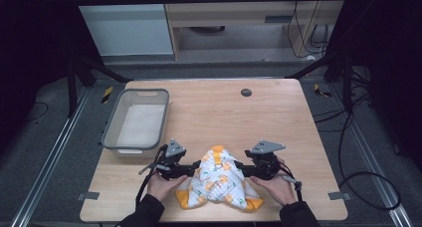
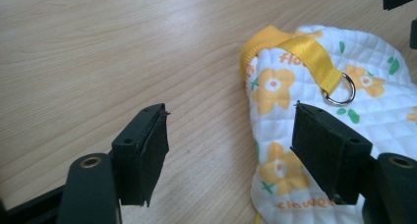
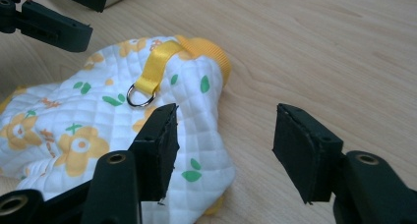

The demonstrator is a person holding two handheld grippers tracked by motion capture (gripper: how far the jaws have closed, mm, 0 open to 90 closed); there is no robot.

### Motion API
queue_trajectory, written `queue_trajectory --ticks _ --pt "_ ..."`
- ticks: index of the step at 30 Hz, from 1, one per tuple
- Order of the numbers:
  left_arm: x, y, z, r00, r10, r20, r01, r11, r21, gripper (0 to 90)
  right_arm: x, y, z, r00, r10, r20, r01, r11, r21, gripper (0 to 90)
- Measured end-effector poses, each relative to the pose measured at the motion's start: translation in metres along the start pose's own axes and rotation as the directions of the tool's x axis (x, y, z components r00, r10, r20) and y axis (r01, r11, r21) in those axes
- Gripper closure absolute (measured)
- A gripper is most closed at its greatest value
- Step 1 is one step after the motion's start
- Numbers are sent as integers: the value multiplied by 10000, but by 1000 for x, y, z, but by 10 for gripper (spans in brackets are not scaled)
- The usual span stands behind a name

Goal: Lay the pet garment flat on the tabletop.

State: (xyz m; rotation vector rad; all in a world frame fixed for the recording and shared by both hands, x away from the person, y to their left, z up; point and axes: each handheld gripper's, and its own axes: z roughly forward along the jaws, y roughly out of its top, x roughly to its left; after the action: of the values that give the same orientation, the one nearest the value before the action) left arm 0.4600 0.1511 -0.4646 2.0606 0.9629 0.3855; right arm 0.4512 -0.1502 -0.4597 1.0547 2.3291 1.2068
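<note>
Quilted white cloth (image 1: 219,179), printed with orange flowers and green leaves and edged in yellow binding, lay crumpled near the front edge of the pale wood-grain table (image 1: 278,117). A satin yellow strap (image 2: 314,54) with a small metal ring (image 2: 339,89) was seen on its upper fold. The left tool (image 1: 194,168) was held with its jaws apart at one edge of the cloth, and the right tool (image 1: 242,170) likewise spread at the opposite edge. A grey plastic basket (image 1: 110,132), rectangular with rounded corners, stood at the left.
</note>
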Motion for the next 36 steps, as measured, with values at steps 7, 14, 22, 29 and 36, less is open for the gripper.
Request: queue_trajectory --ticks 7,14,22,29,36 --pt "-1 -2 11 9997 -74 236 66 9994 327 333 1 -2 5 9999 -12 -107 13 9999 161 481" --pt "-1 -4 18 9987 -199 464 175 9985 516 407 1 -7 13 9995 27 -323 -9 9985 543 579" --pt "-2 -7 21 9943 -377 994 298 9964 799 571 2 -7 17 9989 24 -473 8 9977 685 694" --pt "-7 -7 24 9908 -311 1318 170 9941 1067 716 1 -8 19 9982 112 -588 -61 9962 868 754" --pt "-9 -6 22 9913 -246 1292 111 9945 1046 829 2 -8 19 9980 145 -610 -85 9953 968 802"
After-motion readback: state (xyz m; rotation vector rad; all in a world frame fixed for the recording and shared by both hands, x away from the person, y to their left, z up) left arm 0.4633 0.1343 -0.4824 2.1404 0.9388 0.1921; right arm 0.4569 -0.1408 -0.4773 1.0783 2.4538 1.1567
